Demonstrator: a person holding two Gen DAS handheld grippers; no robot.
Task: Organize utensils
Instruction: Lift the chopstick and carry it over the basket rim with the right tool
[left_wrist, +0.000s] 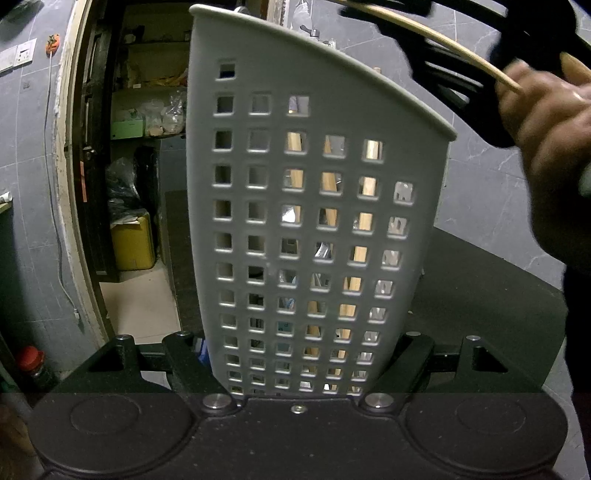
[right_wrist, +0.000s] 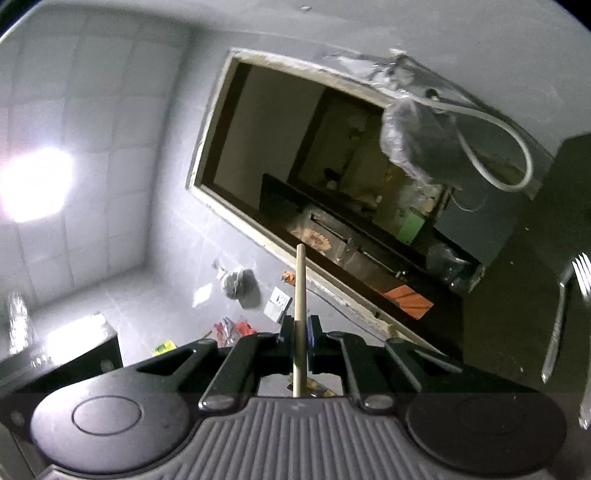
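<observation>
1. The chopstick (right_wrist: 300, 295) is a pale wooden stick clenched between the pads of the right tool (right_wrist: 300, 338); its long axis runs straight ahead along the fingers, tip pointing up and away toward the doorway (right_wrist: 295, 177) in the wall.
2. In the left view the same chopstick (left_wrist: 443, 40) crosses the top right corner as a slanting line, above the rim of the holder (left_wrist: 317, 206), with the right tool (left_wrist: 461, 37) a dark blur around it and a hand (left_wrist: 546, 140) behind.
3. The holder is a grey plastic caddy pierced with square holes, standing upright with its long axis vertical; the left tool (left_wrist: 295, 354) grasps it low down, a finger on each side.
4. Through the holes show wooden sticks and bits of shiny metal; what they are exactly cannot be made out.
5. The holder stands over a dark counter (left_wrist: 480, 295), near its left edge.
6. Only the right view shows a fork (right_wrist: 561, 314) at the right edge, blurred and cut off.
7. Only the left view shows a yellow can (left_wrist: 133, 240) and shelves (left_wrist: 147, 85) beyond the doorway, and a red-capped bottle (left_wrist: 31, 363) at lower left.
8. The holder's base is hidden behind the left tool's body.
</observation>
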